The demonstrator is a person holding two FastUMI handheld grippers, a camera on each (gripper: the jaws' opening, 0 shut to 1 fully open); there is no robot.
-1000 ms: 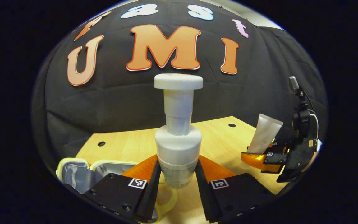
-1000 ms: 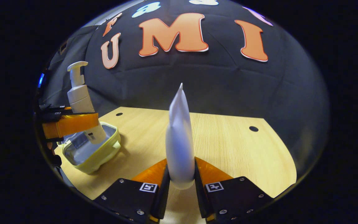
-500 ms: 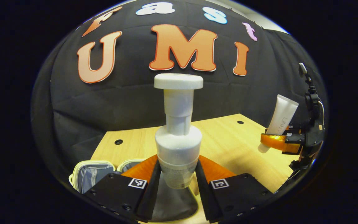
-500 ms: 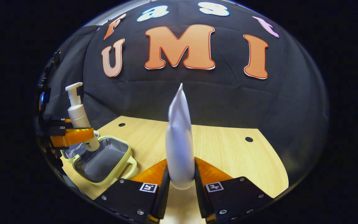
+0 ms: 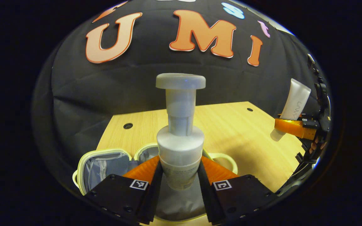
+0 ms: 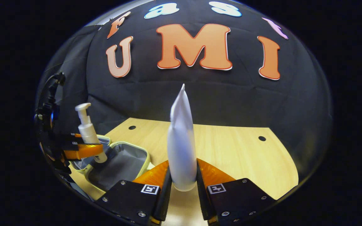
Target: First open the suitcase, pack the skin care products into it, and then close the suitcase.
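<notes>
left gripper (image 5: pixel 179 182) clamps pump bottle (image 5: pixel 180 150) above open suitcase (image 5: pixel 102 163) | right gripper (image 6: pixel 182 188) clamps tube (image 6: pixel 181 147)

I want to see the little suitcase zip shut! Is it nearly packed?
Not yet. The suitcase already lies open on the table, so step one looks done. Now the left gripper holds the pump bottle over it, and the right gripper holds the tube. Both must still go inside, then the suitcase gets closed.
</notes>
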